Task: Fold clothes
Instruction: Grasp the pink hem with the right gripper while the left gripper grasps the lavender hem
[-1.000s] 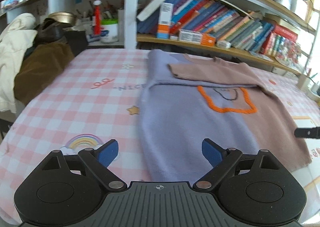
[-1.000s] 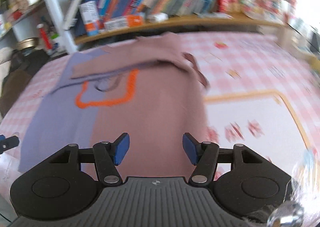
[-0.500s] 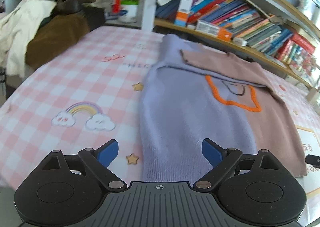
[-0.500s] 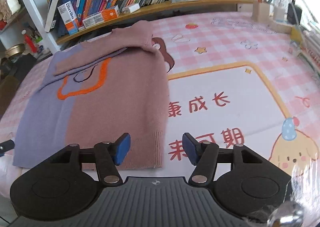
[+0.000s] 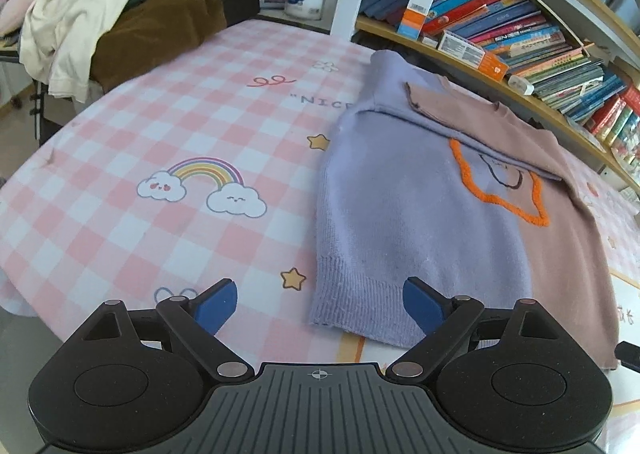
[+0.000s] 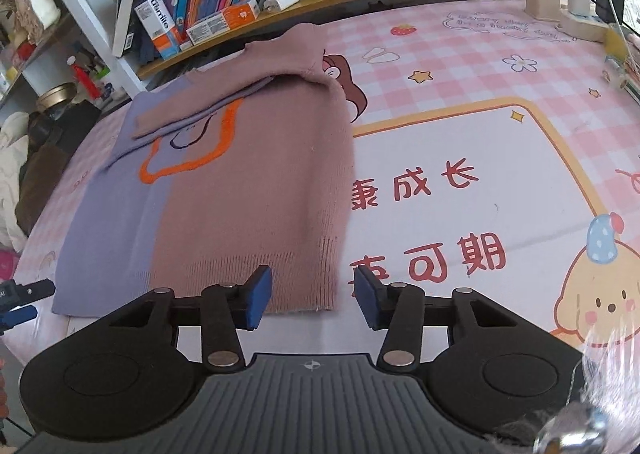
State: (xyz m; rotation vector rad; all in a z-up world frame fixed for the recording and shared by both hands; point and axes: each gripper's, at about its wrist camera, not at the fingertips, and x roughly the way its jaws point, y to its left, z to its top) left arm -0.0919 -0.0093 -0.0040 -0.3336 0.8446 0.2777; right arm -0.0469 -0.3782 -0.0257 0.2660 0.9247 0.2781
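Both sleeves lie folded across the sweater [image 5: 420,214]; my left gripper [image 5: 320,304] and right gripper [image 6: 313,296] hang released at its hem corners by the surface's [image 5: 160,126] near edge. I judge the lengthwise fold is in hand, needing a pinch on each corner.

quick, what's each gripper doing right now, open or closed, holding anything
Left gripper: open, empty, at the sweater's hem.
Right gripper: open, empty, at the hem's right corner.
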